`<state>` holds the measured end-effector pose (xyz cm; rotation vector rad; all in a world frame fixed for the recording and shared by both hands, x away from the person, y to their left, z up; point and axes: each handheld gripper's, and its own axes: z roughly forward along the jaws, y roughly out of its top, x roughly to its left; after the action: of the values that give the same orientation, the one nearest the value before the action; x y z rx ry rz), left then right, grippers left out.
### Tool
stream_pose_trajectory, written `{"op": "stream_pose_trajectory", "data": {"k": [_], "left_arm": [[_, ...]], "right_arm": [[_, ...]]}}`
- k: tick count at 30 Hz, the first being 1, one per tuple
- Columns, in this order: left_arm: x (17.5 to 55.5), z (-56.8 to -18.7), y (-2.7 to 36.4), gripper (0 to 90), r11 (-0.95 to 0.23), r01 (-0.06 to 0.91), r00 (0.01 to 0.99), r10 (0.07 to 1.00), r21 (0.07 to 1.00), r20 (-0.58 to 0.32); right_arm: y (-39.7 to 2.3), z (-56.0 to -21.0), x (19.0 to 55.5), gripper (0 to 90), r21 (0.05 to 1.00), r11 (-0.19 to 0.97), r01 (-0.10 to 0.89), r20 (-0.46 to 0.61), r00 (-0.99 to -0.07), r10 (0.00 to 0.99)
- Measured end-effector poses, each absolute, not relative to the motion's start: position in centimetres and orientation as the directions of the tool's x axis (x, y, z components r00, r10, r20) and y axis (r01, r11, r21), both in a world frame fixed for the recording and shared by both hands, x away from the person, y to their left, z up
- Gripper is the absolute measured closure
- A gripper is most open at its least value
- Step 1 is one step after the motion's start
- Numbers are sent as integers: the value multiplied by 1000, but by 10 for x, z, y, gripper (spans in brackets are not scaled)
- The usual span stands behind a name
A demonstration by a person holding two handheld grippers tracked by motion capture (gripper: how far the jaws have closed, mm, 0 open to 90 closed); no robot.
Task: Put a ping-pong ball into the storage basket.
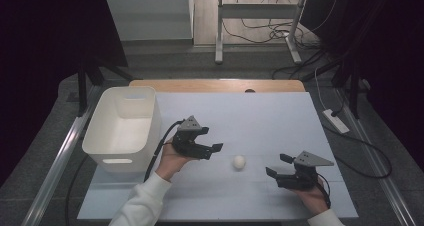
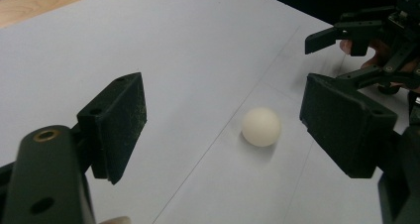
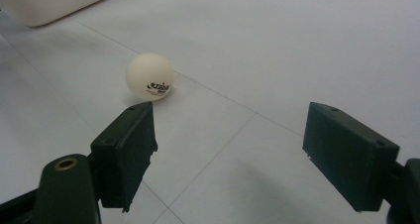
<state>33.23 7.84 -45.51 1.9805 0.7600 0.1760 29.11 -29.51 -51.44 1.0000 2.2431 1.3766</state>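
Note:
A small white ball (image 1: 239, 162) lies on the pale table sheet (image 1: 260, 116), between my two grippers. My left gripper (image 1: 214, 140) hovers just left of it, jaws open and empty. In the left gripper view the ball (image 2: 261, 127) rests a little ahead of the wide-apart pads (image 2: 119, 122), nearer the right one. My right gripper (image 1: 277, 165) sits to the ball's right near the front edge, open and empty. The right gripper view has the ball (image 3: 150, 77), with printed lettering, just beyond its left pad (image 3: 130, 149).
A white plastic bin (image 1: 123, 127) stands at the table's left side, close to my left hand. The other gripper (image 2: 364, 45) appears far off in the left gripper view. Table legs and loose cables lie on the floor beyond the table.

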Motion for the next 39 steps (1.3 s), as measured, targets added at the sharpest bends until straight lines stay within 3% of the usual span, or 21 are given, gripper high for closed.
{"op": "stream_pose_trajectory", "data": {"k": [39], "left_arm": [[348, -492, 26, 177, -467, 468, 836, 510, 750, -205]], "right_arm": [[-295, -516, 293, 205, 868, 296, 398, 81, -704, 706]]}}
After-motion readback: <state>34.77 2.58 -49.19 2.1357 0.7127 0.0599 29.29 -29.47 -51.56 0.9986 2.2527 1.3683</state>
